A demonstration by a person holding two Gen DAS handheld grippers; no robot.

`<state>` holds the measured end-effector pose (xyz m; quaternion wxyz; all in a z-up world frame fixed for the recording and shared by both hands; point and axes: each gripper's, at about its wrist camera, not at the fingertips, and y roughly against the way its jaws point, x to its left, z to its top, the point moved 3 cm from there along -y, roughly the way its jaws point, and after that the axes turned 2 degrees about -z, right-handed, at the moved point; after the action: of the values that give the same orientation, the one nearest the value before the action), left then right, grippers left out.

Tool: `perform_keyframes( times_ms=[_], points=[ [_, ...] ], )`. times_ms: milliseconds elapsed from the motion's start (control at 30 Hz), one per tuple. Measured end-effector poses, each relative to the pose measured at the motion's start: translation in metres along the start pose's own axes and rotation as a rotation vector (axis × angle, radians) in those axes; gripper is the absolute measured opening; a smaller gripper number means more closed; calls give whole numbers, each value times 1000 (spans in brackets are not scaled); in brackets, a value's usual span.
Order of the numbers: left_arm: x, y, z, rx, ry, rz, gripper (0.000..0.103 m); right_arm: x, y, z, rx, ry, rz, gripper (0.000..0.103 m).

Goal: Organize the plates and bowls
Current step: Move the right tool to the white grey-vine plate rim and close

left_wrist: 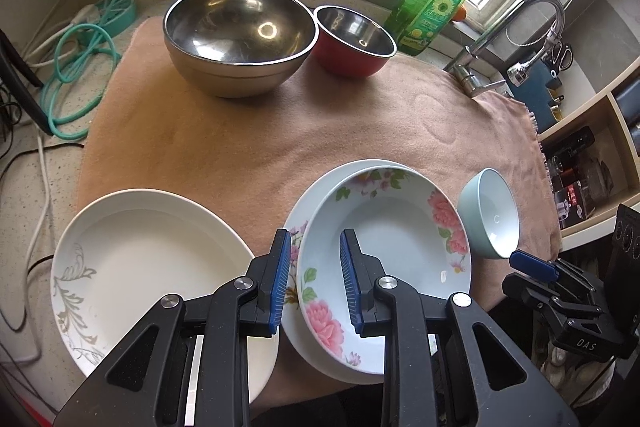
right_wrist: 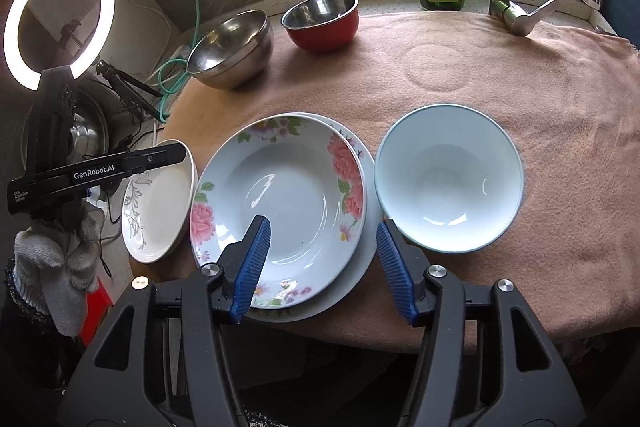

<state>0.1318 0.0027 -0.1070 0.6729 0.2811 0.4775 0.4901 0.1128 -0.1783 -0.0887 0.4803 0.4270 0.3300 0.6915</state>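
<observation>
**Stacked plates near the front edge, both claws free above them**

The flowered deep plate (right_wrist: pixel 280 203) sits nested on a wider flowered plate (right_wrist: pixel 370 187), off-centre toward the left, so the lower rim shows mostly on the right and front. The right claw (right_wrist: pixel 320 263) hangs over the stack's near rim with its jaws spread and nothing between the pads. The left claw (left_wrist: pixel 316 279) hovers at the stack's left rim, its jaws narrowly parted and also empty.

The main risk, as I judge it, is the stack itself: a grip on the upper rim alone could drag the top plate across the lower one, or tip it, since glazed ware slides easily. The stack lies close to the front edge of the surface (right_wrist: pixel 500 75), so a nudge toward the camera could push it over. The white plate with a grey leaf pattern (left_wrist: pixel 148 267) lies just beside the stack on the left, and the pale blue bowl (right_wrist: pixel 448 179) just beside it on the right; a wide swing of either claw could knock them. The towel could also bunch under a dragged plate.

A peach-brown towel covers the surface. At the back stand a large steel bowl (left_wrist: pixel 240 39) and a smaller red steel-lined bowl (left_wrist: pixel 354 41), touching or nearly so. Behind them are a green dish-soap bottle (left_wrist: pixel 434 11), a chrome tap (left_wrist: pixel 532 15) and a window. A lit ring light (right_wrist: pixel 60 19) and green hose (left_wrist: pixel 76 67) are off to the left.
</observation>
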Motion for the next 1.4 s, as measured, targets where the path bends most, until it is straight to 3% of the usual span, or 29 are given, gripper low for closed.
perform_keyframes(
  times_ms=[100,267,433,767,1033,1300,1400],
  points=[
    [7,10,-3,-24,27,-1,24,4,7,4,-34,13,11,67],
    [24,27,-12,-61,86,5,24,15,18,13,-97,55,26,68],
    [43,45,-25,-105,158,18,24,35,22,25,-141,120,51,82],
    [83,76,-57,-171,293,82,24,85,-6,44,-60,248,53,82],
    [119,92,-89,-208,416,147,23,118,-45,53,45,269,140,82],
    [147,90,-120,-215,532,178,23,152,-92,54,161,308,190,47],
    [152,89,-125,-223,563,177,23,160,-109,54,203,309,201,41]
  ],
)
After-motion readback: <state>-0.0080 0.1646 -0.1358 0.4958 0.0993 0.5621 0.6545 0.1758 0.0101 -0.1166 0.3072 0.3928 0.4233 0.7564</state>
